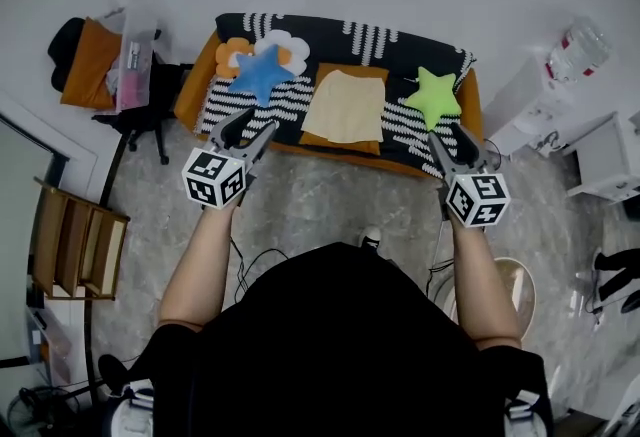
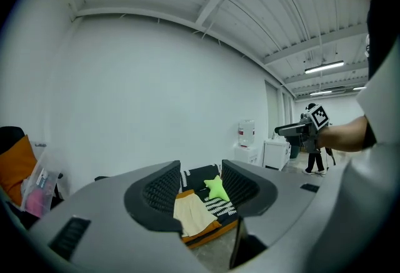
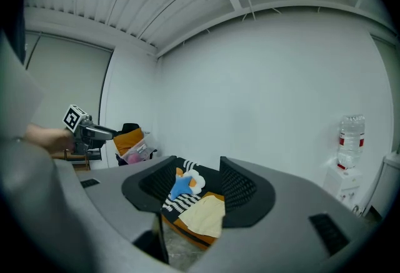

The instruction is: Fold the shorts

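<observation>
Pale yellow shorts lie folded flat in the middle of a sofa that has an orange seat and a black-and-white striped cover. They show between the jaws in the left gripper view and in the right gripper view, well ahead of both. My left gripper hangs open in front of the sofa's left part, nothing between its jaws. On the other side, my right gripper is open and empty in front of the sofa's right end.
A blue star cushion and a flower cushion lie left of the shorts, a green star cushion to the right. A black chair stands left of the sofa, white cabinets to the right. A wooden shelf is at the left.
</observation>
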The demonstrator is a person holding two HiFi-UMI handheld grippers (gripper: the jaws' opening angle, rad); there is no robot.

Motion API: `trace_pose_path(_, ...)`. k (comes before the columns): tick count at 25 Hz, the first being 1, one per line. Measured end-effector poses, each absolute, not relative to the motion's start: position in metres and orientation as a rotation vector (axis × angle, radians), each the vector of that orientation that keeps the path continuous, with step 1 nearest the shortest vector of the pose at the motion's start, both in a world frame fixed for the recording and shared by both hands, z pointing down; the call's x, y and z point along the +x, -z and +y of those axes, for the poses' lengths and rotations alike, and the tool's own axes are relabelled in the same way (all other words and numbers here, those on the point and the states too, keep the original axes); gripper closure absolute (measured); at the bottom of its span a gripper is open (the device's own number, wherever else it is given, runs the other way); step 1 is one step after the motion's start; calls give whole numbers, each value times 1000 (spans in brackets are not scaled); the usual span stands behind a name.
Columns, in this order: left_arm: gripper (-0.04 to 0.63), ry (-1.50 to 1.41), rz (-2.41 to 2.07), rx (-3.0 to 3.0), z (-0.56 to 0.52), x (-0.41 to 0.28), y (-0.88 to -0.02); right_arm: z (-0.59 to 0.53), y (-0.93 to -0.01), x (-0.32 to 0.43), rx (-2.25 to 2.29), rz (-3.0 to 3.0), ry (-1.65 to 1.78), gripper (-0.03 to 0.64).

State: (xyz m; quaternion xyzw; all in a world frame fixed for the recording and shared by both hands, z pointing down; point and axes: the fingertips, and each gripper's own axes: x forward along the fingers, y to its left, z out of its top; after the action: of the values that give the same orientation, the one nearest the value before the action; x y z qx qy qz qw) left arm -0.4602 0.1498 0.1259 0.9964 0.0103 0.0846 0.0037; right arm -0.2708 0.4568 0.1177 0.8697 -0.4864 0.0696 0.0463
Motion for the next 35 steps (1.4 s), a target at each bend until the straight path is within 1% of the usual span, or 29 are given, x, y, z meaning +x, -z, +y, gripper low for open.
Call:
trace_pose_path(11,359,-297,-100,3083,134,-394,-141,431,-144,-184,2545,-1606,-284,383)
trace_pose_path(25,353,-401,-244,3049,148,-320,-154,427,-157,-75,2449,-1733,-337,382)
trace_pose_path(35,350,-415,-350,3053,162,-290,-144,436,-154,-18,2413,-1804,-316,380)
